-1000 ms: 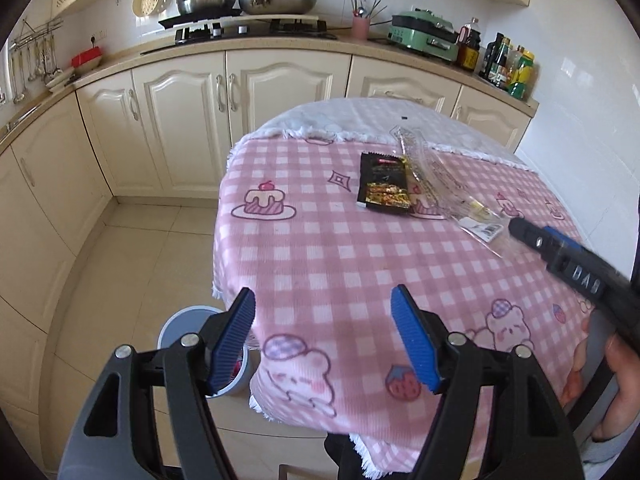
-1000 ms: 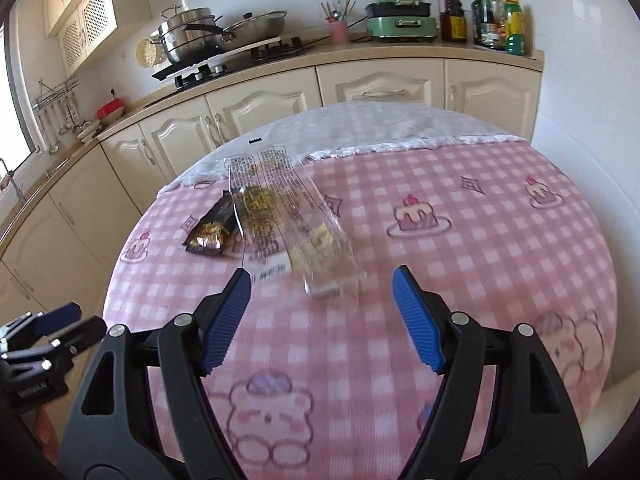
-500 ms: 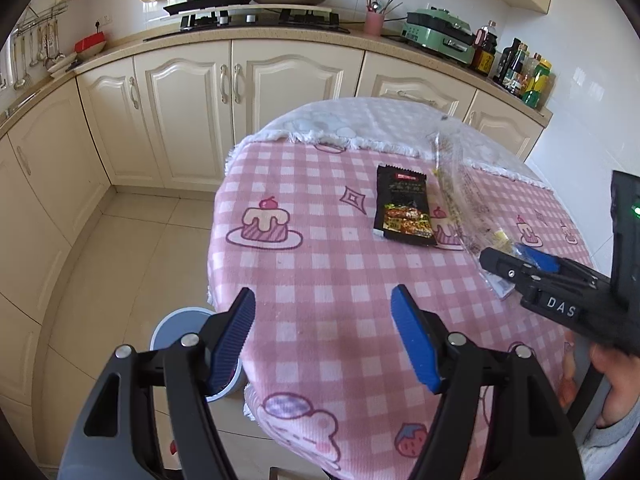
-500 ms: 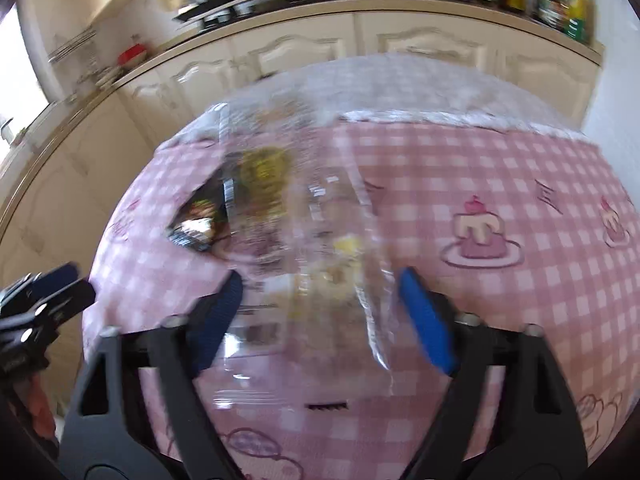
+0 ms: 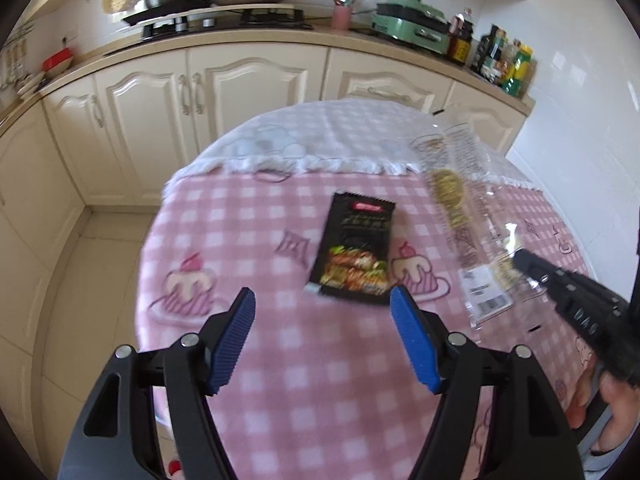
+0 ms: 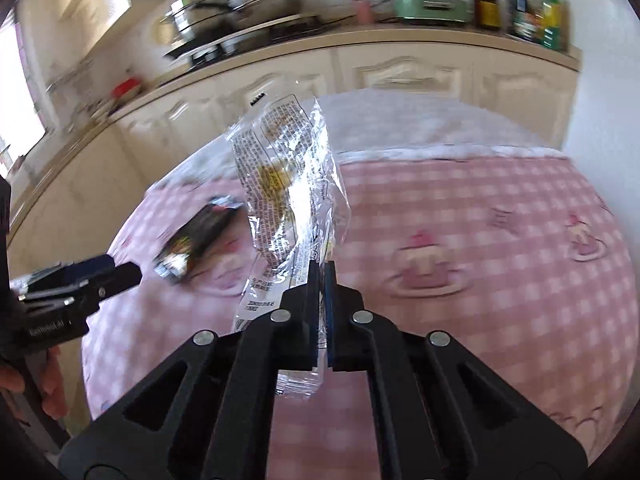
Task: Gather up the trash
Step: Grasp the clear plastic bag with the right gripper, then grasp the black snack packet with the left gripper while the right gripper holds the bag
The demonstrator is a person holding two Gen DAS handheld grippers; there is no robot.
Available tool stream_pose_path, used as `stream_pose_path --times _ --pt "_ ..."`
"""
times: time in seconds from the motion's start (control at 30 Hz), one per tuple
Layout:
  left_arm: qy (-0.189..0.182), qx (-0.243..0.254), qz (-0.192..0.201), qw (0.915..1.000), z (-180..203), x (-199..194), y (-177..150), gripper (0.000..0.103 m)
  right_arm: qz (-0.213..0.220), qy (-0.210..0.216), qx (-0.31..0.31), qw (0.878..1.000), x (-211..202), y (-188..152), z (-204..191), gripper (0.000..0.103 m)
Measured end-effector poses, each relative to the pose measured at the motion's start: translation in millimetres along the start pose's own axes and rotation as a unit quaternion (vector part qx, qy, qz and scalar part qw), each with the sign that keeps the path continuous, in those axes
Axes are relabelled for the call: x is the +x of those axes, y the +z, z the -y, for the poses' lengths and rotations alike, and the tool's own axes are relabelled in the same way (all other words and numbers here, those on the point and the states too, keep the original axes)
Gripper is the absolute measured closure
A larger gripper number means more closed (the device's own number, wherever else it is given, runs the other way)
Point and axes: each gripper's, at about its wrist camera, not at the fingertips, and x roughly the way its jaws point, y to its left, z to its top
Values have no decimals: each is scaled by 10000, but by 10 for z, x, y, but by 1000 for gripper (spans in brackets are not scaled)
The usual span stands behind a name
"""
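Both views are smeared by motion, so the print on the clear plastic wrapper (image 6: 286, 188) cannot be read, and in the left wrist view the right gripper (image 5: 520, 258) is cut off at the right edge of the frame with its tip blurred into the wrapper. The right gripper (image 6: 319, 276), low at centre of its own view, has just closed and now pinches the wrapper's lower end, the rest standing up above the pink checked tablecloth (image 6: 460, 208). The left gripper (image 5: 322, 308) is spread wide over the cloth, with the black snack packet (image 5: 356, 256) lying flat just beyond its fingertips, at mid-frame.
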Motion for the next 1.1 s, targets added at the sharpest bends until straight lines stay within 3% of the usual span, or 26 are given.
stream_pose_path --times 0.17,0.27,0.4,0.47,0.53,0.57,0.6,0.8,1.1 --pt "-57 137 -129 9998 162 284 178 34 103 -40 100 9999 -26 28 94 100" --pt "102 207 -275 9994 221 455 237 35 101 31 91 9999 1 49 68 100" --pt "156 246 -220 9993 248 518 286 55 129 118 60 9998 28 85 8 100" --pt "203 390 -208 9988 271 529 288 59 111 159 69 9998 38 86 -7 100" --pt "192 482 -124 9986 276 498 286 72 121 235 108 9996 41 93 -6 101" --pt "45 434 -80 9990 262 454 280 86 130 249 113 9995 36 96 -28 101" --pt "56 398 -94 9991 252 431 270 89 156 269 106 9995 20 93 -50 101" --pt "-184 69 48 9998 91 206 159 94 172 430 -85 9989 -101 88 -263 101" --pt "-195 -198 498 9984 -297 -446 -61 94 319 719 -422 9960 -370 87 -853 101"
